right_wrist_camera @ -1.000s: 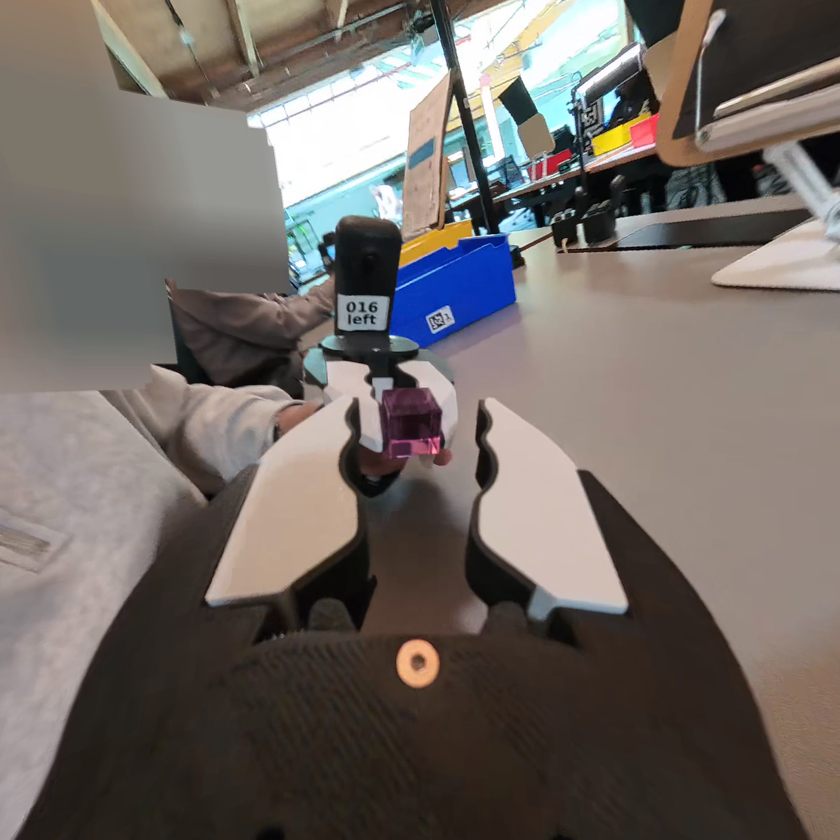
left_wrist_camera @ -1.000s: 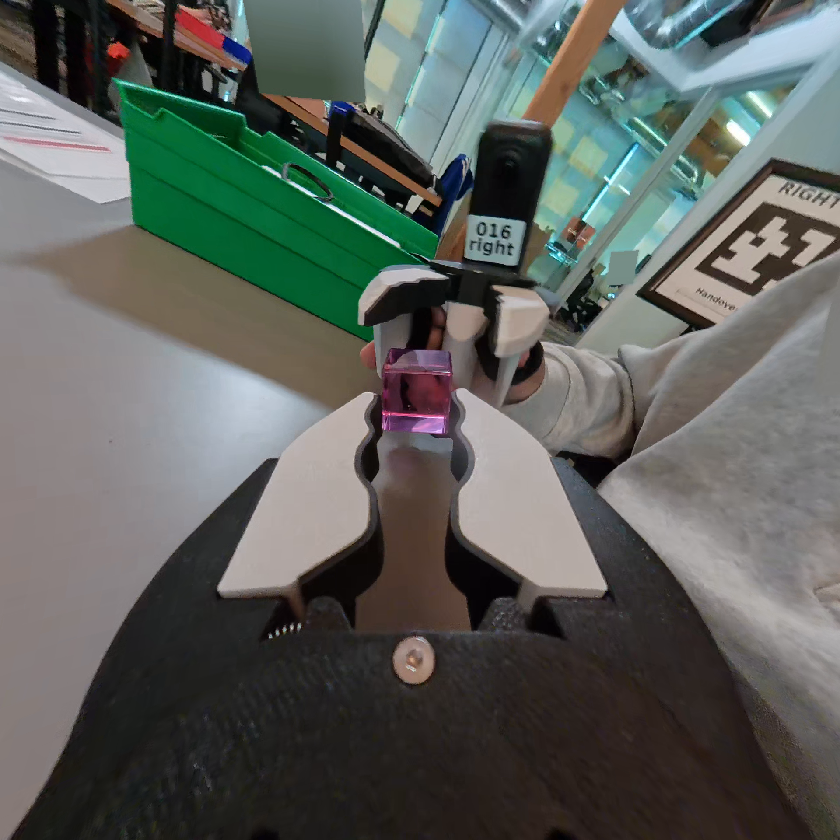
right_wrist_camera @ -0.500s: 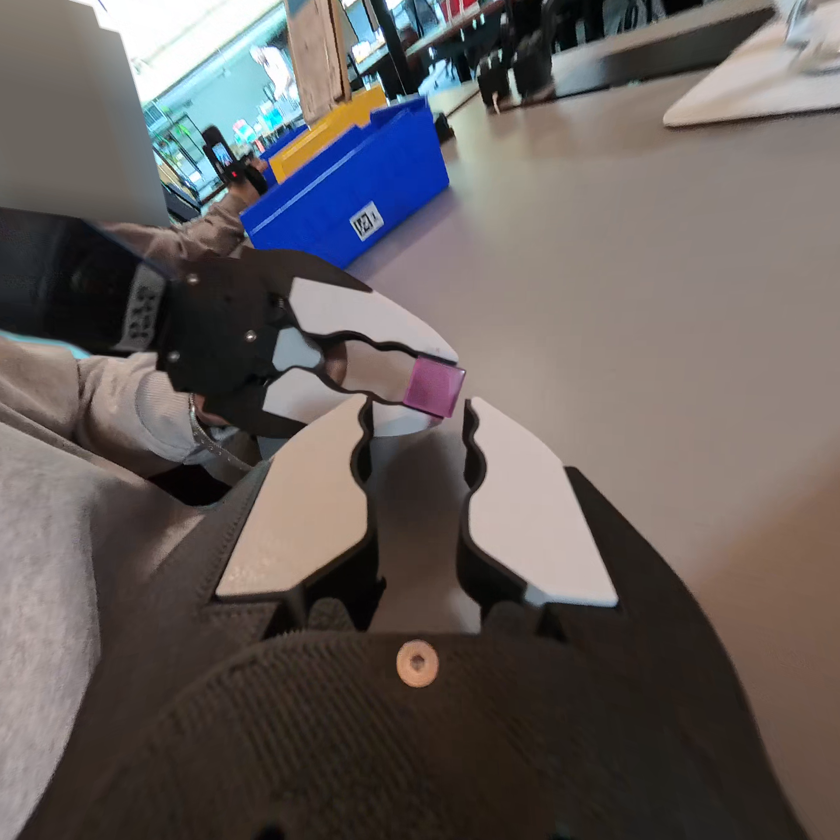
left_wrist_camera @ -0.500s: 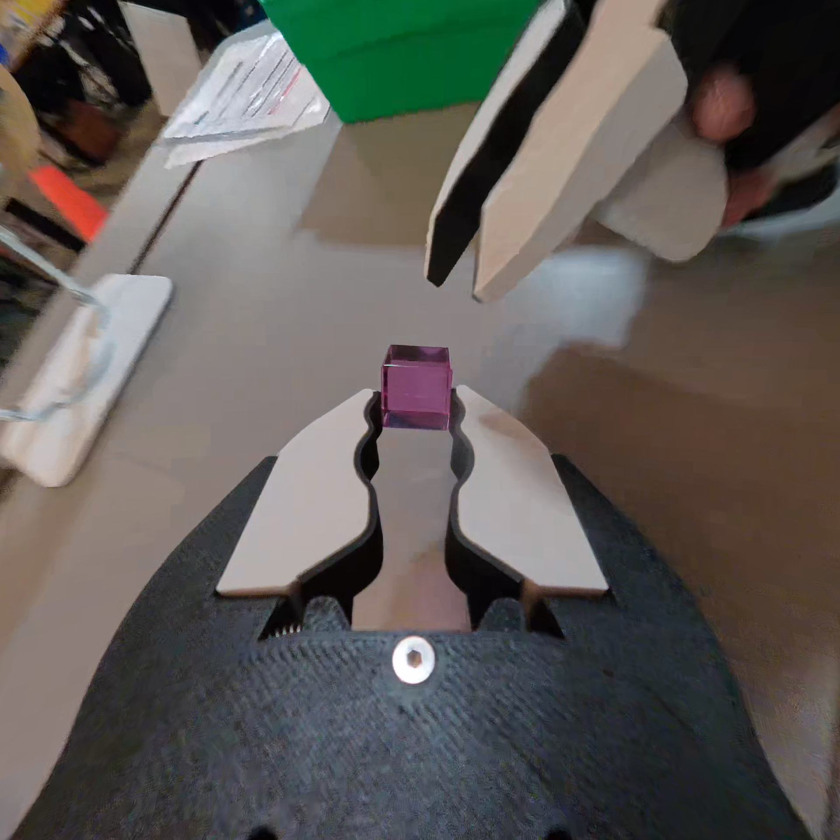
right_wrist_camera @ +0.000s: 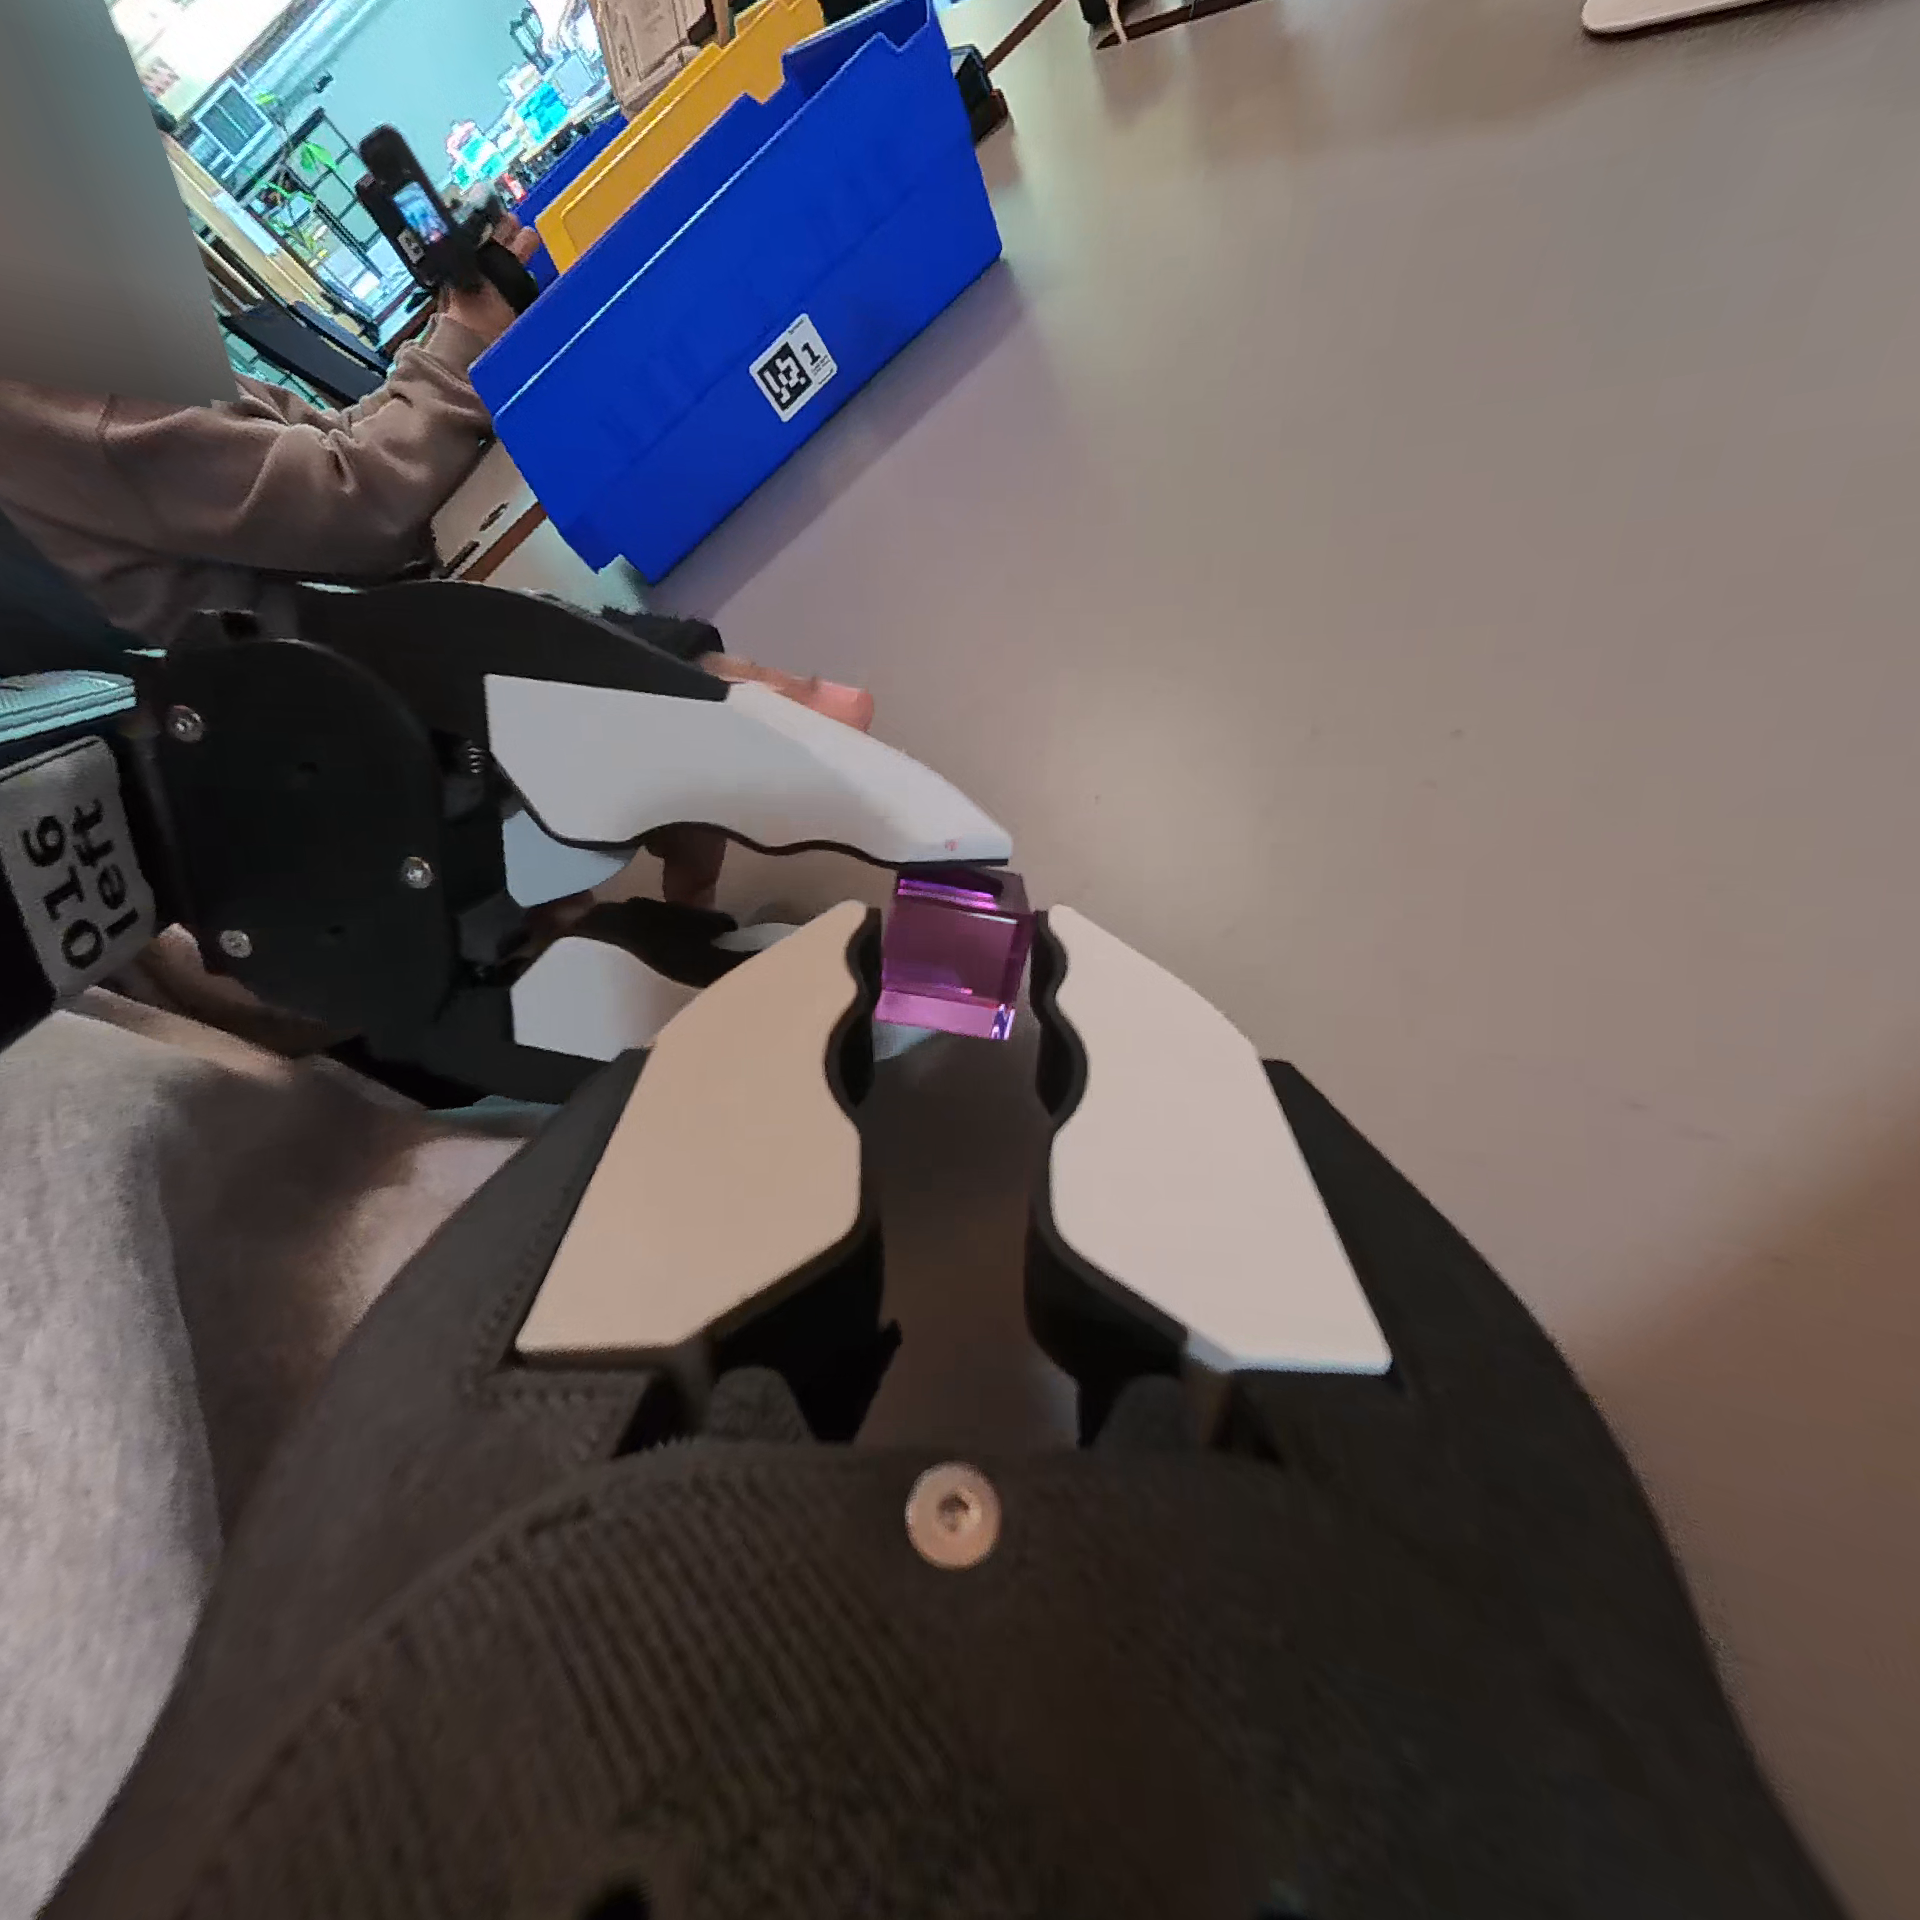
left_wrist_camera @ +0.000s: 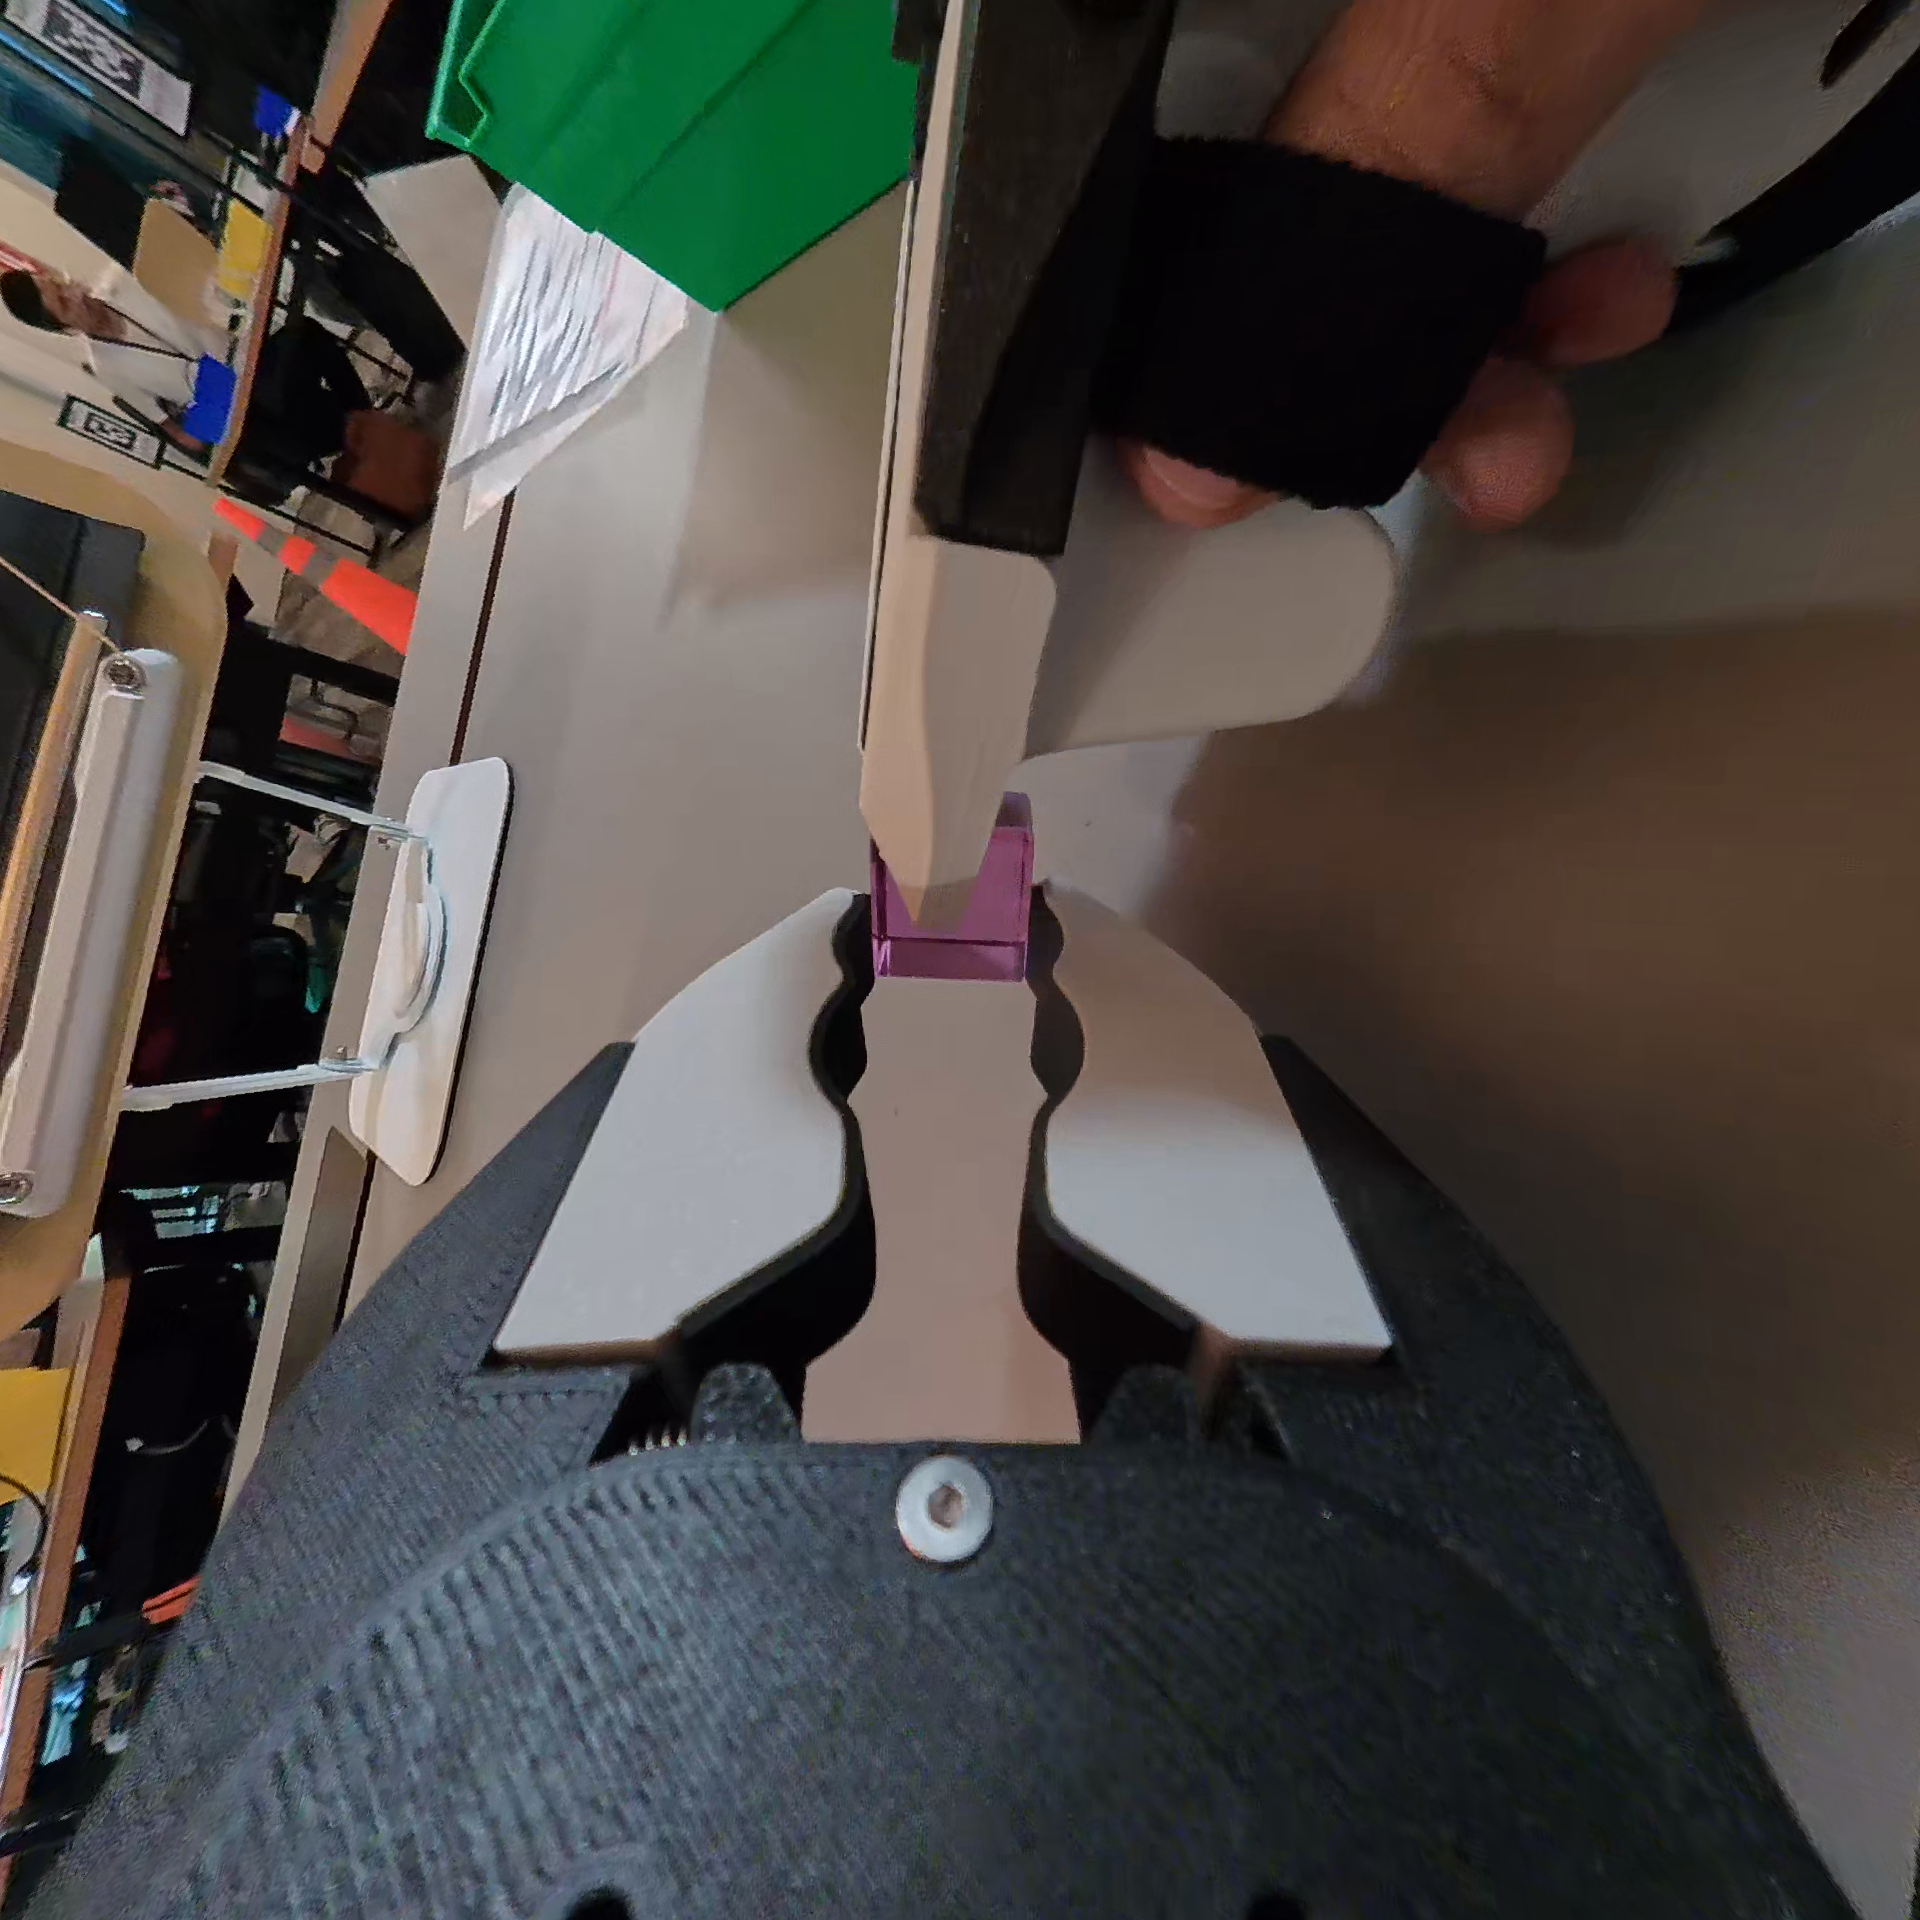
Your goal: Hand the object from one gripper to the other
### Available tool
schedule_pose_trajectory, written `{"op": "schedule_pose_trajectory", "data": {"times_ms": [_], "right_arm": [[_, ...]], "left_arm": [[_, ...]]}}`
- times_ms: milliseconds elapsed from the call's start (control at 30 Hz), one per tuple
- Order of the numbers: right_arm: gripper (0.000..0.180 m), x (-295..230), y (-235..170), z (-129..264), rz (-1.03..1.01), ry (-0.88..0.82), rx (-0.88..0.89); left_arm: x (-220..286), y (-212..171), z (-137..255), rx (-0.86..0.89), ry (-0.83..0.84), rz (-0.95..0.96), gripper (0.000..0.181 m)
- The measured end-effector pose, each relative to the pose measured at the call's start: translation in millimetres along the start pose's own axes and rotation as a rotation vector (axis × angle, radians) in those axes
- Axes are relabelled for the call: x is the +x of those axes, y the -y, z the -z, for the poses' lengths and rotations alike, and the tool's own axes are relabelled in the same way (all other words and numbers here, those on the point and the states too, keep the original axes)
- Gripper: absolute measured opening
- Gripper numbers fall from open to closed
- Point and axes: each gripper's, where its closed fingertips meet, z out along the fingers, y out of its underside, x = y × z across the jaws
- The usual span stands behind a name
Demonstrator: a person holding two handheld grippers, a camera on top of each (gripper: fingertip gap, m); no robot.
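Observation:
A clear purple cube (left_wrist_camera: 951, 940) is held above the grey table (left_wrist_camera: 644, 727). My left gripper (left_wrist_camera: 951, 920) is shut on its two sides. My right gripper (right_wrist_camera: 956, 935) is turned crosswise to the left one, and its fingertips press the cube (right_wrist_camera: 956, 971) from the other two sides. In the left wrist view, one of the right gripper's fingers (left_wrist_camera: 935, 717) comes down from above and lies over the cube's top face. In the right wrist view, the left gripper's upper finger (right_wrist_camera: 769, 790) reaches in from the left onto the cube, while its lower finger is partly hidden.
A green bin (left_wrist_camera: 707, 135) and papers (left_wrist_camera: 561, 332) lie at the far end of the table, and a white stand base (left_wrist_camera: 431, 966) sits at its left edge. A blue bin (right_wrist_camera: 748, 343) with a yellow bin (right_wrist_camera: 644, 156) behind it stands to the left. Another person's arm (right_wrist_camera: 260, 478) is beyond.
The right gripper has come in to the cube, turned crosswise to the left gripper, and narrowed from open until its tips close on the cube. The left gripper has kept its hold throughout.

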Motion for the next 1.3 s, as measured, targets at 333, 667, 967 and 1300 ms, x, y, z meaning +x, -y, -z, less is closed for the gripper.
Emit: {"op": "schedule_pose_trajectory", "data": {"times_ms": [333,667,967,1300], "right_arm": [[0.027,0,28,22,-0.081,0.115,0.172],[0.027,-31,47,31,-0.069,0.326,0.334],[0.027,-44,49,32,0.079,0.328,0.375],[0.064,-36,57,37,0.175,0.263,0.445]], "left_arm": [[-10,9,5,0.241,-0.199,0.442,0.048],[-18,49,42,0.650,-0.770,1.054,0.053],[-21,56,53,0.731,-0.898,1.140,0.030],[-18,53,52,0.700,-0.933,1.151,0.027]]}}
